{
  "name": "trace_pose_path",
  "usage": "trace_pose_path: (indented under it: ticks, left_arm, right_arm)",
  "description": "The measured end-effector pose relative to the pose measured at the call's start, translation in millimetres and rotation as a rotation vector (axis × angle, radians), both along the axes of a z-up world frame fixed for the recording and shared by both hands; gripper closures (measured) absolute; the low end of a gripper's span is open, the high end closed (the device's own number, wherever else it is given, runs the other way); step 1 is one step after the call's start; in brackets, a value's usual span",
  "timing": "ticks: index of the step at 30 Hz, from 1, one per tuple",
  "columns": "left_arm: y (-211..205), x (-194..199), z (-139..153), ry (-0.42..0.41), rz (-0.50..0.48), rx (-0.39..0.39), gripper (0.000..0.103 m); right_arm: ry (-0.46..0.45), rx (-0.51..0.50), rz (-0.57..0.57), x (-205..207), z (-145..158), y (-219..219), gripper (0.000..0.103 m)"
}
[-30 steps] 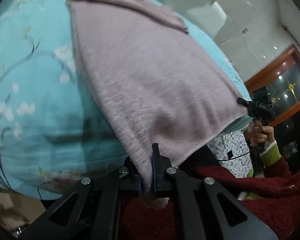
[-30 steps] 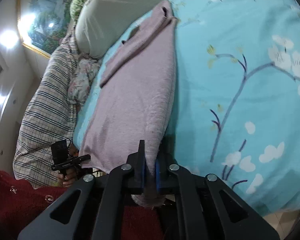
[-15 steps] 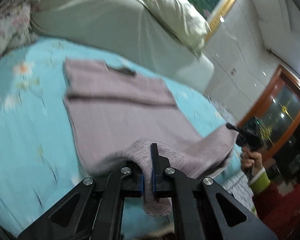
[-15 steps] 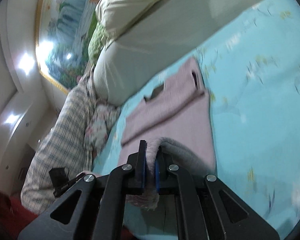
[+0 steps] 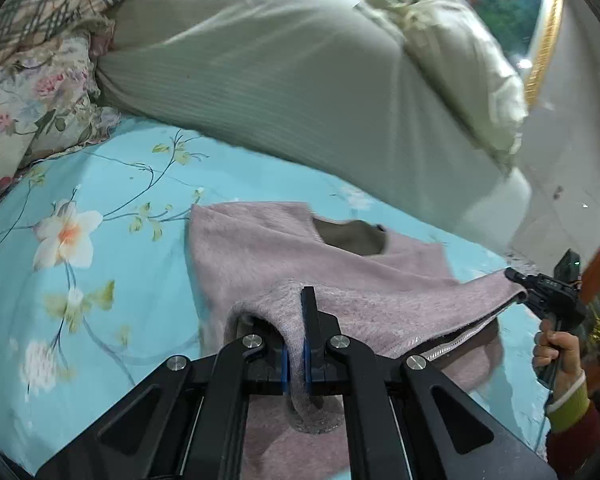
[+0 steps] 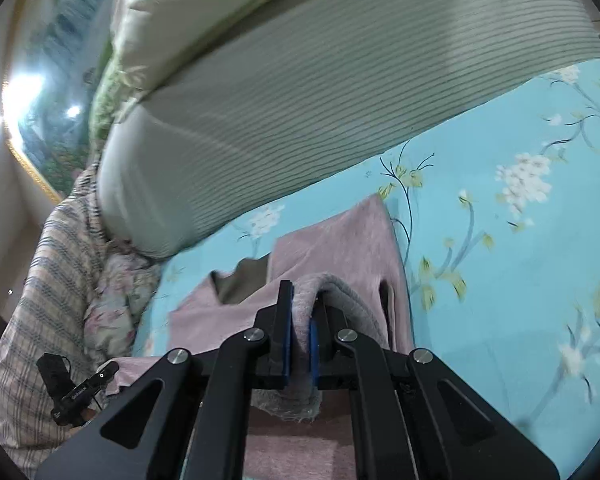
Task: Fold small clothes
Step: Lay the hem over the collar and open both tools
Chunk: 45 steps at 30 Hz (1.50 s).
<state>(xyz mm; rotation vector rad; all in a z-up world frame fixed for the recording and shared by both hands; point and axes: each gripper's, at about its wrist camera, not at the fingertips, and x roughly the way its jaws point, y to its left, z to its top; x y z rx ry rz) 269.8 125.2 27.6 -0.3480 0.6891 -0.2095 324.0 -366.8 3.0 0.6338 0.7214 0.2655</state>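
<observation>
Knitwear, soft and limp, is sagging wherever nothing is supporting it.

Left wrist view: the left claw point(image 5: 296, 340) is pinching a corner of the mauve sweater point(image 5: 284, 252), fabric bunching between the blue pads and drooping out behind them. The garment is lying on the turquoise floral bedsheet point(image 5: 100, 280), neckline toward the big striped pillow point(image 5: 280, 80). The gripped hem is hanging in the air as a loose flap, stretching across to the right claw point(image 5: 518, 284), which is nipping the other hem corner; a hand point(image 5: 558, 350) in a green cuff is holding that tool.

Right wrist view: the right claw point(image 6: 300, 320) is pressing together on a thick roll of the same sweater point(image 6: 340, 248), knit curling over the inner finger. The left claw point(image 6: 108, 368) is showing small at lower left, at the far end of the hem edge; its grip is too small to read here.

Judgement: the knit is light, fuzzy and grippy rather than slippery, nothing fragile. It is likely stretching and slumping between two holds, so hem corners are looking like the right places to take it, keeping the edge lightly taut. Letting go unevenly is risking a crooked fold.
</observation>
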Motion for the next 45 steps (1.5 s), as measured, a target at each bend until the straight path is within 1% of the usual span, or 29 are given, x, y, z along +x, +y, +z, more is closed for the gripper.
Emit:
trace_pose_path:
  ticks: [3,6,8,10,11,13,15,17,18,19,21,22,23,24,25,26,27,28,29,30,32,33,34,36,38,40,42,44,45]
  left_arm:
    - [6,35,-10,0.029,0.023,0.002,0.100]
    - [10,65,-20,0.051,0.048,0.019,0.099]
    - [11,86,-31,0.077,0.062,0.023,0.099]
    - [8,107,-49,0.121,0.083,0.053,0.099]
    - [7,113,-58,0.144,0.085,0.058,0.099]
    - [6,122,-76,0.187,0.097,0.068,0.098]
    - [9,118,-85,0.196,0.100,0.046,0.097]
    - [11,107,-83,0.186,0.099,0.032,0.093]
    - [12,102,-82,0.187,0.098,0.032,0.089]
    - [12,92,-79,0.179,0.093,0.034,0.084]
    - [4,69,-70,0.159,0.070,0.059,0.076]
    - [-1,60,-67,0.155,0.054,0.068,0.075]
    - [-8,53,-66,0.152,0.033,0.070,0.075]
    - [-15,48,-65,0.153,0.004,0.063,0.075]
    - [-27,44,-68,0.166,-0.040,0.054,0.075]
    - [-38,44,-72,0.183,-0.074,0.056,0.075]
    - [-53,46,-79,0.210,-0.110,0.076,0.075]
    - [-64,50,-85,0.228,-0.125,0.107,0.075]
    - [-73,54,-92,0.245,-0.132,0.147,0.075]
    - [-79,60,-96,0.255,-0.133,0.181,0.075]
    - [-83,70,-98,0.251,-0.140,0.203,0.072]
    - [-81,79,-97,0.246,-0.136,0.209,0.070]
    - [-78,89,-97,0.249,-0.129,0.217,0.071]
    - [-67,110,-97,0.250,-0.092,0.235,0.071]
    - [-53,128,-94,0.248,-0.058,0.207,0.072]
    - [-41,143,-86,0.240,-0.002,0.213,0.072]
    - [-30,156,-77,0.221,0.035,0.218,0.071]
    - [-16,165,-68,0.193,0.086,0.228,0.066]
    - [-8,168,-64,0.184,0.129,0.242,0.059]
  right_arm:
    - [0.018,-0.001,-0.020,31,-13,2,0.095]
    - [0.050,0.026,-0.035,55,-28,1,0.095]
    - [0.092,0.019,-0.030,71,-42,2,0.094]
    - [0.146,0.012,-0.045,82,-58,3,0.093]
    - [0.176,0.014,-0.055,84,-67,1,0.093]
    - [0.193,0.044,-0.067,81,-73,-4,0.093]
    - [0.178,0.087,-0.074,69,-72,-12,0.092]
    - [0.154,0.073,-0.090,53,-62,-16,0.091]
    - [0.133,0.046,-0.106,42,-55,-18,0.084]
    - [0.108,0.022,-0.120,31,-48,-19,0.073]
    - [0.057,-0.024,-0.125,8,-36,-16,0.066]
    - [0.042,-0.037,-0.103,3,-33,-10,0.066]
    - [0.029,-0.051,-0.051,-3,-31,-1,0.066]
    - [0.037,-0.086,0.049,-5,-33,17,0.066]
    - [0.055,-0.124,0.111,-5,-36,30,0.066]
    - [0.083,-0.189,0.179,-3,-40,47,0.066]
    - [0.125,-0.288,0.268,2,-50,70,0.066]
    - [0.150,-0.339,0.312,6,-57,81,0.068]
    - [0.171,-0.392,0.343,10,-64,91,0.069]
    - [0.170,-0.456,0.351,16,-68,97,0.069]
    - [0.142,-0.516,0.333,28,-66,97,0.071]
    - [0.133,-0.550,0.303,37,-62,95,0.071]
    - [0.131,-0.560,0.265,48,-59,89,0.071]
    - [0.110,-0.509,0.190,69,-50,73,0.071]
    - [0.077,-0.488,0.104,81,-39,63,0.071]
    - [0.050,-0.442,-0.003,92,-28,47,0.071]
    - [0.049,-0.391,-0.084,100,-22,30,0.071]
    - [0.059,-0.357,-0.132,99,-19,18,0.071]
    - [0.058,-0.331,-0.142,94,-18,13,0.070]
